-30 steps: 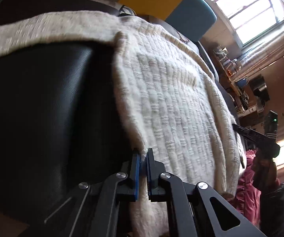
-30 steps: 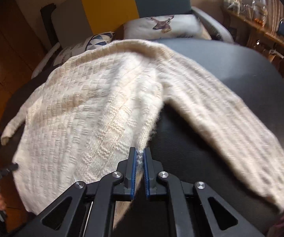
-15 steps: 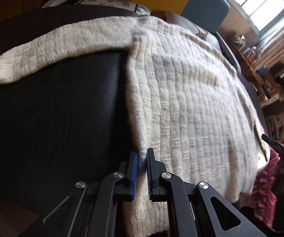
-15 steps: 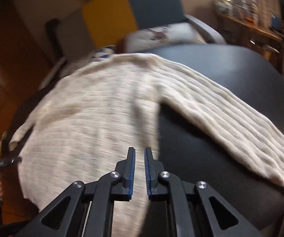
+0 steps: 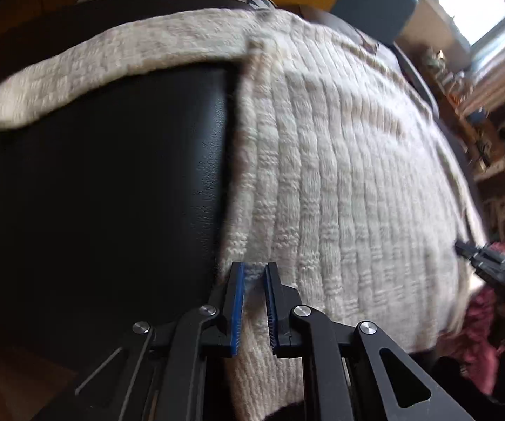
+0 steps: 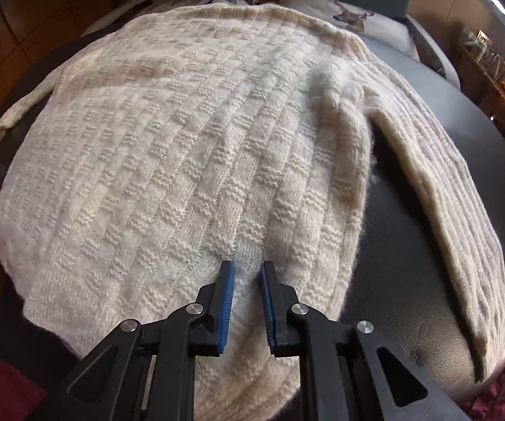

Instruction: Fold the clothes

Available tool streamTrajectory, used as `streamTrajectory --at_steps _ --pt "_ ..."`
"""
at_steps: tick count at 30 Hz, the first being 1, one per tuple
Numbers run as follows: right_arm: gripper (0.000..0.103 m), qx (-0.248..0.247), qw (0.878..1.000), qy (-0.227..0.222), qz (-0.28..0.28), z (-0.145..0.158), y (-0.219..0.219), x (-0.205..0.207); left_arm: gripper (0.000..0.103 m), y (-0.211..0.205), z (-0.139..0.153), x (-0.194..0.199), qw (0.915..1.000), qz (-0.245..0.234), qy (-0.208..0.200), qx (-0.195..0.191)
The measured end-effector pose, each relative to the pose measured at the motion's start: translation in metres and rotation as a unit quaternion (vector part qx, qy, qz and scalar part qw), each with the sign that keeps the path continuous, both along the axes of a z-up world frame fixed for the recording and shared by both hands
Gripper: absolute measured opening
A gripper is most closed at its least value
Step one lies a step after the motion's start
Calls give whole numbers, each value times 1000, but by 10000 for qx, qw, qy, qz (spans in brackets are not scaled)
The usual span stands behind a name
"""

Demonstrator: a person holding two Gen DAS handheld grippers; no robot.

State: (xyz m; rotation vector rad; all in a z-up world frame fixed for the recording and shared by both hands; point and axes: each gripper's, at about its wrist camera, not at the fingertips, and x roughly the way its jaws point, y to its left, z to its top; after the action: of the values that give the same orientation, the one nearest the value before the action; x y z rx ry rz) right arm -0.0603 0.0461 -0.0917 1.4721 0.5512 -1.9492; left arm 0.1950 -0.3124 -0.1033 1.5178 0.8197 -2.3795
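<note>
The cream basket-weave knitted sweater (image 6: 189, 161) is spread flat on the black leather-topped counter (image 6: 424, 280) — its body runs ahead of the right gripper (image 6: 244, 275), whose slightly parted jaws pinch nothing; the left gripper (image 5: 252, 273), jaws opening, straddles the side edge.

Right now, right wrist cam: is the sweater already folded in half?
No. The cream sweater lies spread flat across the black surface, with one sleeve stretched out to the side.
</note>
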Motion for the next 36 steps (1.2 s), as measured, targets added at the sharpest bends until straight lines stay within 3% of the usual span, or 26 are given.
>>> streamTrajectory --at_steps 2,5,9,12,14,16,18,22,26,29,32,36 --pt "17 -36 10000 12 -3 8 -5 -7 12 -1 17 -6 9993 -20 363 -5" --pt "17 -582 9983 44 83 30 -28 -21 13 7 39 -37 9969 -272 715 -183" --pt "18 -1222 9925 23 27 43 -75 -57 15 10 52 -98 9916 -678 867 -679" --pt "18 -1145 9934 -94 35 23 -105 -82 15 4 51 -149 9904 -812 881 -696" --pt "18 -674 9976 -131 100 -1 -111 -86 15 3 45 -179 9916 -825 746 -665" --pt "18 -394 9991 -75 169 -16 -102 -84 15 1 24 -193 9941 -742 352 -710" --pt "17 -707 9974 -86 50 -14 -83 -83 15 4 -5 -197 9922 -959 -59 -798" --pt "16 -1125 9936 42 -91 -16 -47 -79 15 9 -9 -178 9890 -1144 201 -921" --pt "19 -1784 9817 -470 -478 -3 -24 -88 15 7 -3 -178 9907 -1141 93 -734" --pt "19 -2048 9758 -126 -750 21 -4 -104 15 10 4 -193 9904 -1039 181 -892" --pt "19 -1945 9736 201 -1175 35 6 -146 15 20 14 -207 9892 -1110 475 -836" --pt "19 -609 9825 461 -1698 11 15 -204 15 44 21 -235 9848 -1412 583 -822"
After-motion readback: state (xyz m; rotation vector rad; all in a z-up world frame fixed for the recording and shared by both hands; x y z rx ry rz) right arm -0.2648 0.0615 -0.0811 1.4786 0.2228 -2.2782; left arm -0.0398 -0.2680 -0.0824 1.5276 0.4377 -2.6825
